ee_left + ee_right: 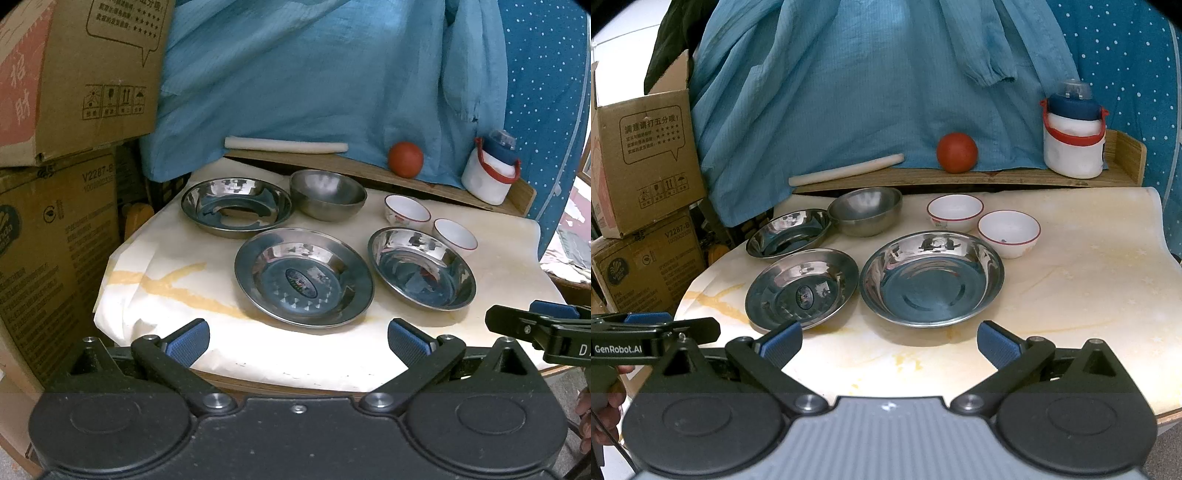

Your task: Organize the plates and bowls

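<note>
Three steel plates lie on the round table: one at the back left [236, 210] [788, 232], one with a sticker in the middle [303, 277] [801, 288], and one on the right [421, 267] [932, 277]. Behind them stands a steel bowl [328, 194] [866, 210]. To its right sit two white bowls with red rims [406, 212] [454, 234] [955, 212] [1008, 232]. My left gripper [299, 343] hovers open at the near table edge, holding nothing. My right gripper [890, 345] is open beside it, also with nothing between its fingers.
A red ball-like fruit [956, 152], a white bottle with a red handle [1073, 138] and a white roll [846, 170] rest on a wooden ledge at the back. Blue cloth hangs behind. Cardboard boxes [66, 92] are stacked to the left of the table.
</note>
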Demonstrator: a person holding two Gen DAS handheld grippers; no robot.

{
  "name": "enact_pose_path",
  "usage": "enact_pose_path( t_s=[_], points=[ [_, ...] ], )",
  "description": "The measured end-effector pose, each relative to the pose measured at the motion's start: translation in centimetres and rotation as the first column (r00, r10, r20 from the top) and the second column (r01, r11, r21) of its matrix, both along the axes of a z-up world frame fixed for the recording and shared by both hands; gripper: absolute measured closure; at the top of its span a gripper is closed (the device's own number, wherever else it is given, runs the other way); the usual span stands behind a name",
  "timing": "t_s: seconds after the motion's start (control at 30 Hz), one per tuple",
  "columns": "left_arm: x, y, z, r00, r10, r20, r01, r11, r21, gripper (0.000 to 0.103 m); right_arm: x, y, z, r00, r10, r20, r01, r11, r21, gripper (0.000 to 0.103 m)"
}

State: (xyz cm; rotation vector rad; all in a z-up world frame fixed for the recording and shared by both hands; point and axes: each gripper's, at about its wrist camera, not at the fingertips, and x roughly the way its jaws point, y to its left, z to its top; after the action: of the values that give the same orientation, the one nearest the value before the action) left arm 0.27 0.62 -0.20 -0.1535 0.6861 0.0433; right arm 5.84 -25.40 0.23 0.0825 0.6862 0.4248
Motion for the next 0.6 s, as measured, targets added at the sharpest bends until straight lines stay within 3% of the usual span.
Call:
enact_pose_path(
  t_s=[0.6],
  points=[
    [0.08, 0.15, -0.17, 1.0, 0.004, -0.002, -0.004, 1.0, -0.002, 0.001, 0.14, 0.07, 0.07, 1.0, 0.0, -0.001, 0.0, 1.0, 0.0, 0.0]
  ],
)
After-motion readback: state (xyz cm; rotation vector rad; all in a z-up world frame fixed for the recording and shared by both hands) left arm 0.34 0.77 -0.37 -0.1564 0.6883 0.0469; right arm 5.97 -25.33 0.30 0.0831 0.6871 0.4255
